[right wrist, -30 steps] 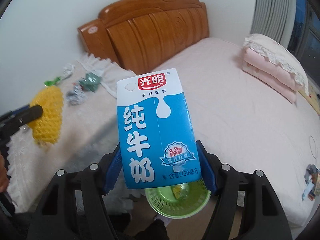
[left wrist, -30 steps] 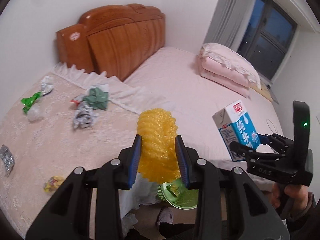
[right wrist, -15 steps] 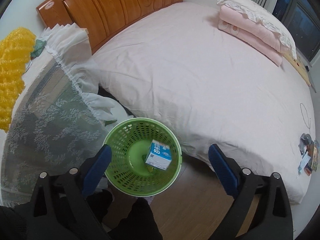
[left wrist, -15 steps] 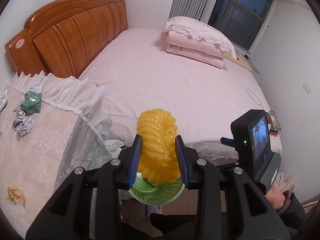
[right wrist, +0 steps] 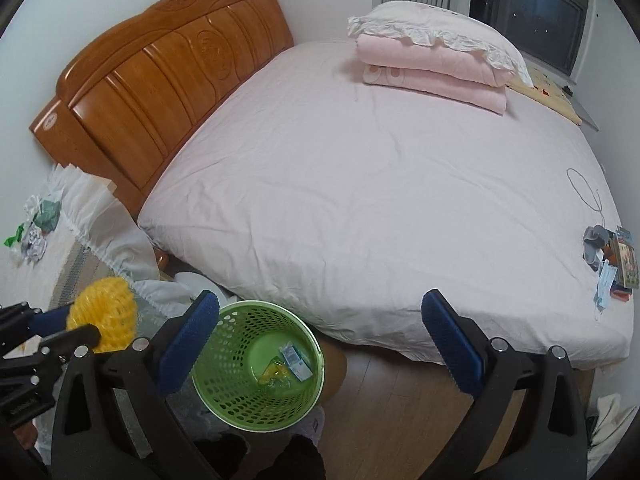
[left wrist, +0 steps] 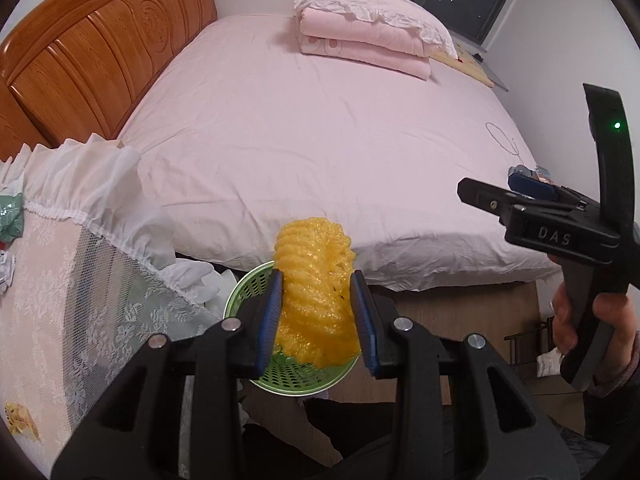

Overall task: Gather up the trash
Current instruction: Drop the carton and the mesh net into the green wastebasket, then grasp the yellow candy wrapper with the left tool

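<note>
My left gripper [left wrist: 316,300] is shut on a yellow foam fruit net [left wrist: 316,280] and holds it right above the green perforated trash basket [left wrist: 244,292] on the floor. In the right wrist view the foam net [right wrist: 104,314] shows at the left, beside the basket [right wrist: 224,404]. A blue milk carton [right wrist: 297,362] and a yellowish wrapper [right wrist: 274,372] lie at the basket's bottom. My right gripper [right wrist: 320,344] is open and empty, above and to the right of the basket; it also shows in the left wrist view [left wrist: 500,196].
A lace-covered nightstand [left wrist: 48,280] at the left carries crumpled trash [right wrist: 36,232] and a small yellow wrapper [left wrist: 18,424]. A large pink bed [right wrist: 380,180] with a wooden headboard [right wrist: 160,68] and folded quilts [right wrist: 432,60] fills the background. Small items [right wrist: 612,260] lie at its right edge.
My right gripper opened and dropped the milk carton into the basket, then lifted away. My left gripper carried the foam net from over the nightstand to above the basket.
</note>
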`<state>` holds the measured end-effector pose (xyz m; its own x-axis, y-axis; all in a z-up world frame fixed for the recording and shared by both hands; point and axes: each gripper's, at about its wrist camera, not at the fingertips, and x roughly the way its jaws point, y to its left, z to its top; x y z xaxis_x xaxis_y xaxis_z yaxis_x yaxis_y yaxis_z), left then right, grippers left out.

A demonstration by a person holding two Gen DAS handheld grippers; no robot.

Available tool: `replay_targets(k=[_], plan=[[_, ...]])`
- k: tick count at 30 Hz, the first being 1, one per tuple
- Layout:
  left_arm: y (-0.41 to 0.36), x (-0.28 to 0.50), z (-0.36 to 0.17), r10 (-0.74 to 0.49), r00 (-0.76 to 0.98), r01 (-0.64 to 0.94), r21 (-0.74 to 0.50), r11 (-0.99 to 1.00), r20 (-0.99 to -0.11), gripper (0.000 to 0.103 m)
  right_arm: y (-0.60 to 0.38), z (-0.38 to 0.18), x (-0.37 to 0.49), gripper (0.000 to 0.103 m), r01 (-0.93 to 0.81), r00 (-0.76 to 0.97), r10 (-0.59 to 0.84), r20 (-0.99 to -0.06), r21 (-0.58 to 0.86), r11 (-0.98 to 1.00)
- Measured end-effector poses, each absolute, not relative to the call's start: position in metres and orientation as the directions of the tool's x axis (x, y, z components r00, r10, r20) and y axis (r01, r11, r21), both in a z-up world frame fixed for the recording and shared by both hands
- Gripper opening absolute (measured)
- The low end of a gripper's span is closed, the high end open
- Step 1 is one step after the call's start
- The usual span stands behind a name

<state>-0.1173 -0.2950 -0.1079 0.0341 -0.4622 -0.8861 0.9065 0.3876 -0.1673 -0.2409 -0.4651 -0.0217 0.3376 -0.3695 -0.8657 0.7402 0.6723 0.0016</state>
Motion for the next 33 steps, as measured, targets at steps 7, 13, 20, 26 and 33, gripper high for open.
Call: replay_targets(k=[7,13,20,26,33], plan=[[-0.300,-0.116,-0.121,-0.416,0.044,0.898,-0.146,0.415,-0.909,0.070,-0.462,-0.029,-0.230,0.101,0.718,0.315,-0.342,-0.885,-0.012,0.695],[-0.282,-0.100,-0.108,-0.443,0.086,0.866,-0.153,0.476,-0.893,0.093,-0.445,-0.031,-0.211,0.101,0.679,0.317,-0.318,-0.893,-0.021,0.734],[-0.244,-0.070,-0.083,-0.474,0.170,0.792,-0.167,0.588,-0.864,0.095,-0.419,-0.024,-0.179,0.101,0.616,0.351,-0.278,-0.894,-0.003,0.788],[-0.193,-0.043,-0.048,-0.475,0.330,0.725,-0.103,0.681,-0.816,0.095,-0.387,-0.003,-0.141,0.101,0.541,0.413,-0.244,-0.877,0.021,0.841],[-0.110,-0.005,-0.011,-0.437,0.485,0.607,-0.068,0.792,-0.758,0.095,-0.337,0.026,-0.086,0.101,0.427,0.516,-0.173,-0.839,0.076,0.901]])
